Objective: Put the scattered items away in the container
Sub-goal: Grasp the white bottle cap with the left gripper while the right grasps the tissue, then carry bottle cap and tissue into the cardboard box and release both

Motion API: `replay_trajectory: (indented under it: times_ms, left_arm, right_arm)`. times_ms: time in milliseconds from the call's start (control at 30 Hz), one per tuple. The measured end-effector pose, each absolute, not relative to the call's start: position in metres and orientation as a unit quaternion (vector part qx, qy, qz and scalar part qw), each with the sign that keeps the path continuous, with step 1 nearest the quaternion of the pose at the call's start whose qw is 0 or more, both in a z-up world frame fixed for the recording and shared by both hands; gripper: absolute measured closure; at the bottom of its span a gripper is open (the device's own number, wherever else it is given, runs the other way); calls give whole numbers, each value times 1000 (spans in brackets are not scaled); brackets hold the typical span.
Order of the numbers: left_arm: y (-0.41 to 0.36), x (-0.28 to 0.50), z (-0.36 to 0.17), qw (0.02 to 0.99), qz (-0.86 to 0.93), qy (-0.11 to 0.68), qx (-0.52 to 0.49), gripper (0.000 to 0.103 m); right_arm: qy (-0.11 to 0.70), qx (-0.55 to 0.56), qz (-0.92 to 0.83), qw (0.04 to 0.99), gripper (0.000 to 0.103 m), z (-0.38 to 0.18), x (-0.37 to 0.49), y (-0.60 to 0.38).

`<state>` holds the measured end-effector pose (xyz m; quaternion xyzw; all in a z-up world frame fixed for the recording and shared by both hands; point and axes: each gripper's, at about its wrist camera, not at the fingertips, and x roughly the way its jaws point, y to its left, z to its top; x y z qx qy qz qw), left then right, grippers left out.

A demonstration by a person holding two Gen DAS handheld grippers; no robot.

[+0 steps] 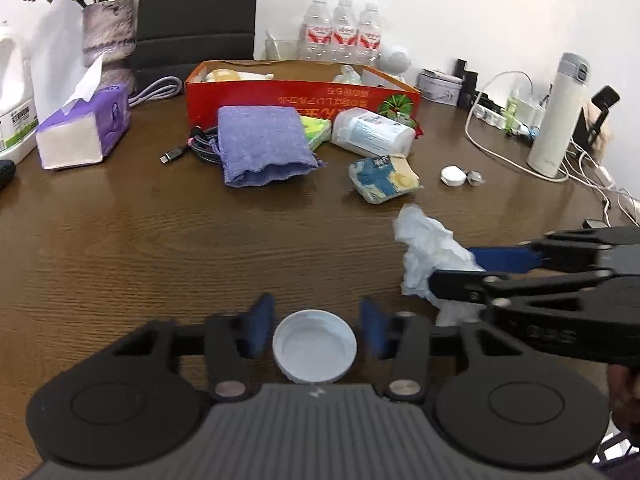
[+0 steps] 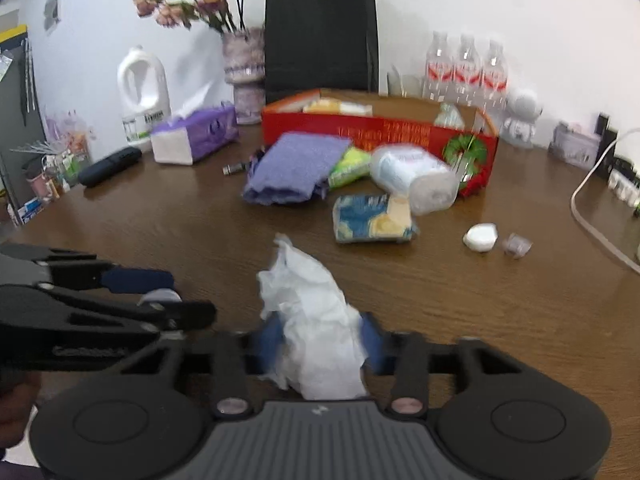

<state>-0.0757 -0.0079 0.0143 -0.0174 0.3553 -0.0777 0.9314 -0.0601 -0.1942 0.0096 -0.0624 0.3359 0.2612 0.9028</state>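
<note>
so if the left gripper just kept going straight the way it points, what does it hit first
The white lid between its jaws comes first. Beyond that, bare wooden table, since it points downward; further along that line lies the purple pouch before the red box, though depth is hard to judge here.

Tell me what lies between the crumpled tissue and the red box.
The blue-and-yellow packet and the toppled white tub lie on the table between the crumpled tissue and the red box; lifting over them looks feasible.
</note>
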Motion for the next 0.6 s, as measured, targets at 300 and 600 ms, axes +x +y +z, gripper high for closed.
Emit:
replay_trajectory:
  times_ms: [300,600]
  left_arm:
    - [3,-106,27,946,-83,311,-40,63]
    - [-8,-140,83,986,-53,158,-12,63]
  right_arm:
    - [311,-39,248,917,82,15,-73,-201]
    - [168,-27,220,961,82,63,-115,-225]
